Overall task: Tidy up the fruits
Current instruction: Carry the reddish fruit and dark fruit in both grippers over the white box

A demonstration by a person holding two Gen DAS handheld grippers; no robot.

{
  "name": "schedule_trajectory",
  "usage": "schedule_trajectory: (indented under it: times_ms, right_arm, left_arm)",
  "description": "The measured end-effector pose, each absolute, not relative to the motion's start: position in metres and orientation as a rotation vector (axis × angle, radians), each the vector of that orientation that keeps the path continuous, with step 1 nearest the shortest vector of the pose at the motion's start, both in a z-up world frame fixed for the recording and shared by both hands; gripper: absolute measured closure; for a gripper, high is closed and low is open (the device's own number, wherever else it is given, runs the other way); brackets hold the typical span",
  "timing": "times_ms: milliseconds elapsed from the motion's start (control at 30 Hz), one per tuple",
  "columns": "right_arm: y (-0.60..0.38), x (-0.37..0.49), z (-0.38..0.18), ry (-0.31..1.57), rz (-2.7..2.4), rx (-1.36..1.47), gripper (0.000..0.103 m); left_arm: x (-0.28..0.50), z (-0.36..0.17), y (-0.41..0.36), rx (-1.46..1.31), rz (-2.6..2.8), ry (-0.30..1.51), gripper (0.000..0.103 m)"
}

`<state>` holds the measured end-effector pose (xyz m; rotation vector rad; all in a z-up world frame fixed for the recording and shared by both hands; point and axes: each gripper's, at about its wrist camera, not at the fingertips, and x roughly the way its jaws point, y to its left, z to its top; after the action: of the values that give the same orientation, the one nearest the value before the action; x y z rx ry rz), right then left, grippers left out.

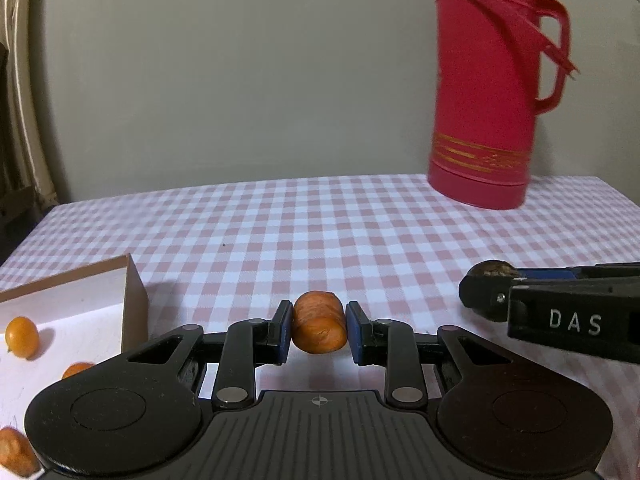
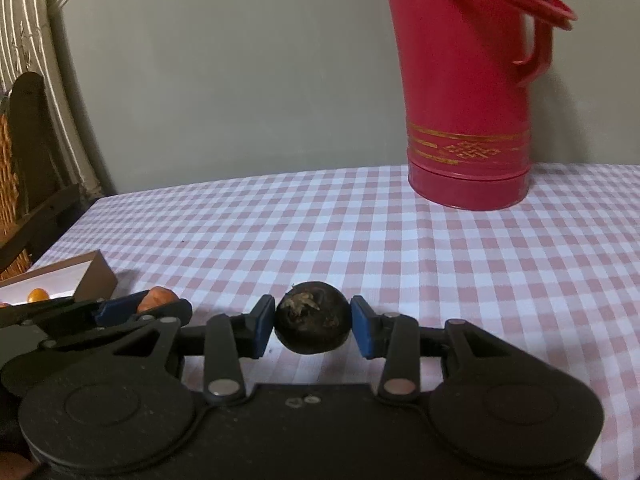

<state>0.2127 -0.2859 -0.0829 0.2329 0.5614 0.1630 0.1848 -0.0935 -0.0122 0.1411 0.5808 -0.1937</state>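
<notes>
My left gripper (image 1: 319, 332) is shut on a wrinkled orange fruit (image 1: 320, 328) and holds it just above the checked cloth, right of a shallow brown box (image 1: 134, 300). The box holds a small yellow-orange fruit (image 1: 22, 337) and other orange fruits (image 1: 76, 370). My right gripper (image 2: 313, 326) is shut on a dark round fruit (image 2: 313, 325) with a dry stem end. It shows from the side in the left wrist view (image 1: 560, 308), to the right of the left gripper. The left gripper shows in the right wrist view (image 2: 120, 312) with its orange fruit (image 2: 158, 296).
A tall red thermos jug (image 1: 490, 92) stands at the back right of the table, also in the right wrist view (image 2: 468, 92). A pink and white checked cloth (image 1: 320, 232) covers the table. A wicker chair (image 2: 20, 168) stands beyond the left edge.
</notes>
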Motion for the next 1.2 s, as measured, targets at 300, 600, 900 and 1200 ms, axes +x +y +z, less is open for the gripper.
schedule_trajectory:
  times_ms: [300,600,900,1200]
  right_arm:
    - [-0.285,0.161,-0.08,0.553,0.142,0.257,0.07]
    - [-0.276,0.127,-0.073,0.526,0.142,0.252,0.07]
    - [-0.258,0.104,-0.069,0.512,0.176,0.226,0.07]
    - [-0.224,0.09,-0.061,0.485,0.265,0.2,0.07]
  left_arm:
    - [0.138,-0.003,-0.094,0.156,-0.245,0.559,0.074]
    - [0.095,0.006,-0.079,0.164,-0.258,0.524,0.074]
    - [0.074,0.013,-0.054,0.142,-0.25,0.518,0.074]
    - [0.058,0.021,-0.024,0.103,-0.207,0.499,0.074]
